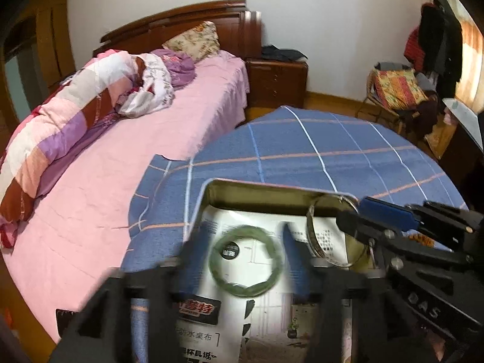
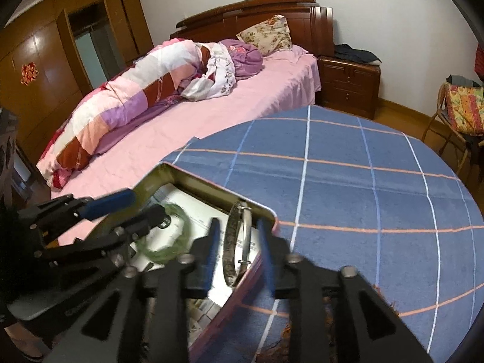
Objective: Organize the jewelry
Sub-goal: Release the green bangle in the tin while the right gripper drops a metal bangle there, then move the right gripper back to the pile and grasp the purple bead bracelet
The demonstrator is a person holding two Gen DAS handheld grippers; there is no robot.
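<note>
Everything here sits around an open metal tin (image 1: pixel 211 199), which rests on a blue checked cloth (image 1: pixel 302 151) spread over the near end of a pink bed (image 1: pixel 121 166). Left of the tin, on the far side of that bed, a patchwork quilt (image 1: pixel 60 115) lies rolled up along the mattress, and a floral pillow (image 1: pixel 193 40) leans on the dark wooden headboard beyond it.

Over the left part of the tin hangs the left gripper (image 1: pixel 245 242), its blue-padded fingers (image 1: pixel 295 248) spread wide on either side of a green jade bangle (image 1: pixel 245 260). The bangle lies flat on the printed paper (image 1: pixel 266 311) lining the tin's floor, and I cannot tell whether the pads touch it; the view is blurred.

Over the right part of the tin is the right gripper (image 2: pixel 239 251), jaws parted with a clear gap on both sides of a silver bangle (image 2: pixel 239 242). This bangle stands on edge, leaning against the tin's right wall near its far corner, with small wire rings looped on it. Neither pad appears to press it.

Behind the tin and to the right, a wooden nightstand (image 1: pixel 275 81) with dark clothing on top stands against the wall, and farther right a chair (image 1: pixel 393 90) holds a bright patterned cushion.
</note>
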